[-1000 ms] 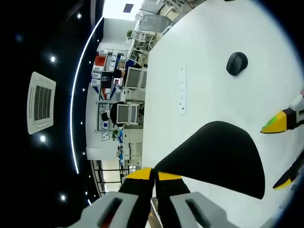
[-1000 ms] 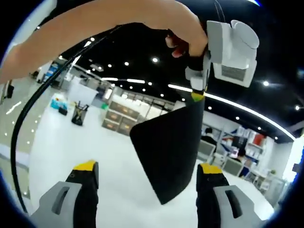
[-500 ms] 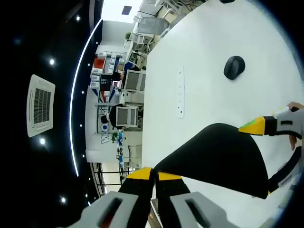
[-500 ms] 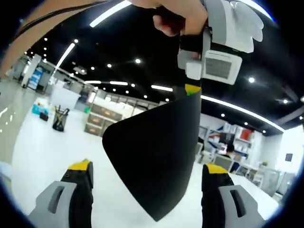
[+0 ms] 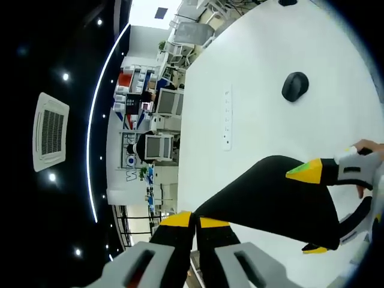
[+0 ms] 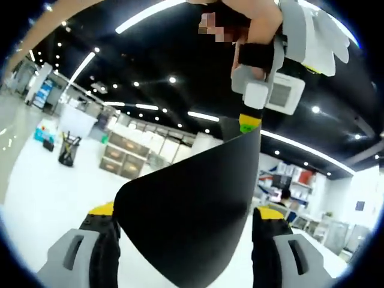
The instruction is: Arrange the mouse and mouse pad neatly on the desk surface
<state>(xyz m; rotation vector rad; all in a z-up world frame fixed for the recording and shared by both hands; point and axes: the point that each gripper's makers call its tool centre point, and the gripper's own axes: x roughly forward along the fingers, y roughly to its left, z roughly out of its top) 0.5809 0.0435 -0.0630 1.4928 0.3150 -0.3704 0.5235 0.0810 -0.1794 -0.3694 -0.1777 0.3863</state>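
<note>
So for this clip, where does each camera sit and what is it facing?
Left gripper view: rides the left gripper, rolled sideways, facing across the white desk to the mouse; its jaws pinch the mouse pad.
Right gripper view: rides the open right gripper, facing the hanging pad; a hand shows above.
Shared: pad, both grippers.

The flat rounded mouse pad (image 5: 273, 198) is plain black, as is the small oval mouse (image 5: 295, 86), perhaps dark grey. The broad desk surface (image 5: 264, 54) is white, unpatterned.
</note>
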